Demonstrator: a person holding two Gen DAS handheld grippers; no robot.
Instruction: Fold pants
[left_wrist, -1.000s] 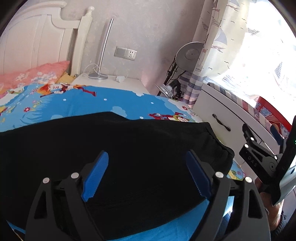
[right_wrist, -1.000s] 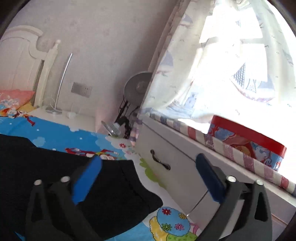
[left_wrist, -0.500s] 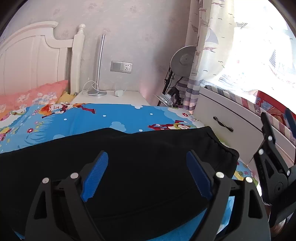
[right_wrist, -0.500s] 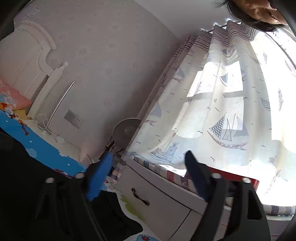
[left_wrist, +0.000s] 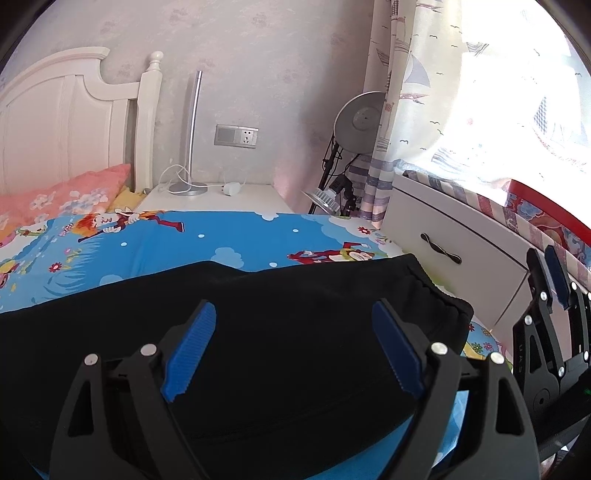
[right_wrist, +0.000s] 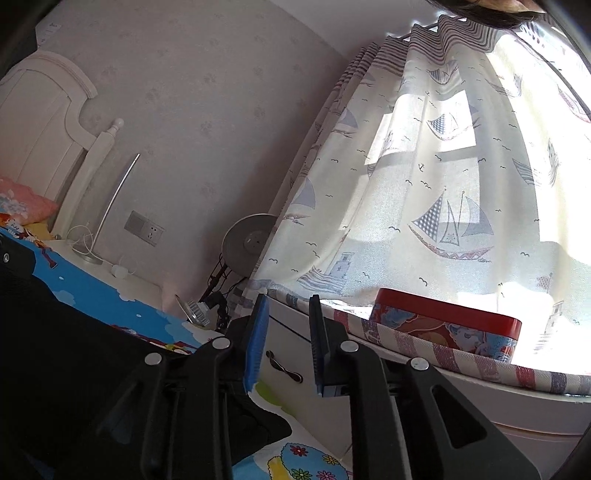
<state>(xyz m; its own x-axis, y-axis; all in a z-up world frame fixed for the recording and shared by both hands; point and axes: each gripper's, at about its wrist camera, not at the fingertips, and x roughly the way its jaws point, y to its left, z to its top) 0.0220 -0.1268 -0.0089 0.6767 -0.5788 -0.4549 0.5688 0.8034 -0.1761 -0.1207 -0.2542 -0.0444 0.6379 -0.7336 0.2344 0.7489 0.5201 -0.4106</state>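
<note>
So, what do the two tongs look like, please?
Both the left tongs and the right tongs have black plastic arms with triangular cut-outs and silver round bolts. Their fingertips carry blue ribbed pads. No sleeve shows; cables cannot be made out.

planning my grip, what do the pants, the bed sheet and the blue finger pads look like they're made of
Pants: soft matte black knit, probably jersey; the gathered edge suggests an elastic waistband.
Bed sheet: thin printed woven fabric, likely cotton, lying flat with shallow creases.
Finger pads: blue ribbed pads, rubber or moulded plastic; the look leaves it open.
</note>
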